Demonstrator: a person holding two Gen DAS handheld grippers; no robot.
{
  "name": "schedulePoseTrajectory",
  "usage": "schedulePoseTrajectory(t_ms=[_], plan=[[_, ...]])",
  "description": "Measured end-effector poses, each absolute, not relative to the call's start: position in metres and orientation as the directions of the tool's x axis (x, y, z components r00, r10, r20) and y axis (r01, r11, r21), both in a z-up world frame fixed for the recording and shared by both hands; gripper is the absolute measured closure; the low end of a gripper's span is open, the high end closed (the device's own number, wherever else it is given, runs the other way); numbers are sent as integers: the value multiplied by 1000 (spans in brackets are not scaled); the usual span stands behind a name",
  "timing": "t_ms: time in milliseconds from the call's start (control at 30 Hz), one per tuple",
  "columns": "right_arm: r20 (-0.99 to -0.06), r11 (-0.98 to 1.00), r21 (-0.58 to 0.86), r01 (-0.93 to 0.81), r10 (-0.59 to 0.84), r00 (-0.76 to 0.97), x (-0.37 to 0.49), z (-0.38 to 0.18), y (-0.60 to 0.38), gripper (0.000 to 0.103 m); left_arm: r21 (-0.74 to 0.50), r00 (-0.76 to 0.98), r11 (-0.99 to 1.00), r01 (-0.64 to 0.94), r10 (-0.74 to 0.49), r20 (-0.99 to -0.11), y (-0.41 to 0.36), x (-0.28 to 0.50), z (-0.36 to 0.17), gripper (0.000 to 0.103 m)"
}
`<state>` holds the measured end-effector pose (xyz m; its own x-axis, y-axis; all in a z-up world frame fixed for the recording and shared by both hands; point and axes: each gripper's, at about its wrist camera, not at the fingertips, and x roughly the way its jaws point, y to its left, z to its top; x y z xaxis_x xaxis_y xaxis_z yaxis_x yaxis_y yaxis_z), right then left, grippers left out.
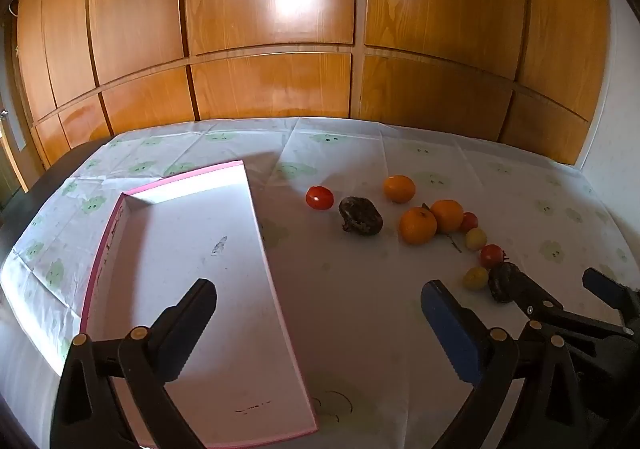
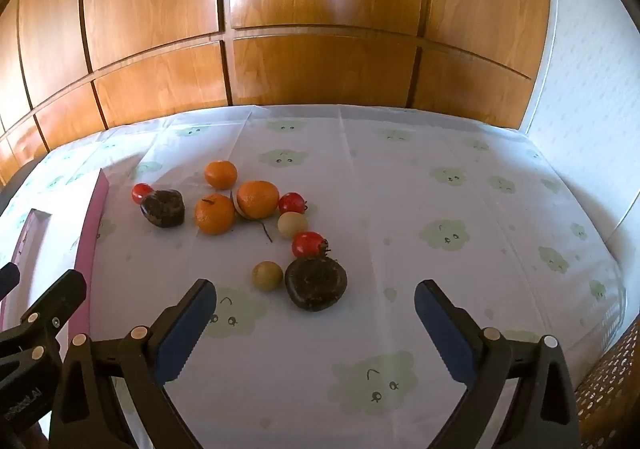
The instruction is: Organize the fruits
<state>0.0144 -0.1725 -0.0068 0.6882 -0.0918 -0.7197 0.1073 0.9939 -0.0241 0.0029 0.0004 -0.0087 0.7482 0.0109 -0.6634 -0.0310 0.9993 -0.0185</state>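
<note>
a table under a white cloth [image 2: 400, 209] with green cloud faces holds an empty pink-edged box [image 1: 180, 269] at left. both the left gripper [image 1: 320, 301] and right gripper [image 2: 316, 305] hover with jaws spread wide, gripping nothing. loose fruits [image 2: 256, 199], oranges, dark and small ones, lie right of the box.

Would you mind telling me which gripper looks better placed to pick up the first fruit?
Probably the right gripper: its open jaws already frame the near dark wrinkled fruit and the yellow-green fruit. The left gripper, also open, hovers at the edge of the empty pink-rimmed box, farther from the fruit.
</note>
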Motion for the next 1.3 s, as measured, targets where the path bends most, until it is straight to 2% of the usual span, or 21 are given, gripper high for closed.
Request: schedulePoseTrajectory(t_ms=[1300], plan=[[-692,995,-16,98,-82,717,5,0,-175,3,-12,762,1000,-16,5,-648,-2,-4,3,0]])
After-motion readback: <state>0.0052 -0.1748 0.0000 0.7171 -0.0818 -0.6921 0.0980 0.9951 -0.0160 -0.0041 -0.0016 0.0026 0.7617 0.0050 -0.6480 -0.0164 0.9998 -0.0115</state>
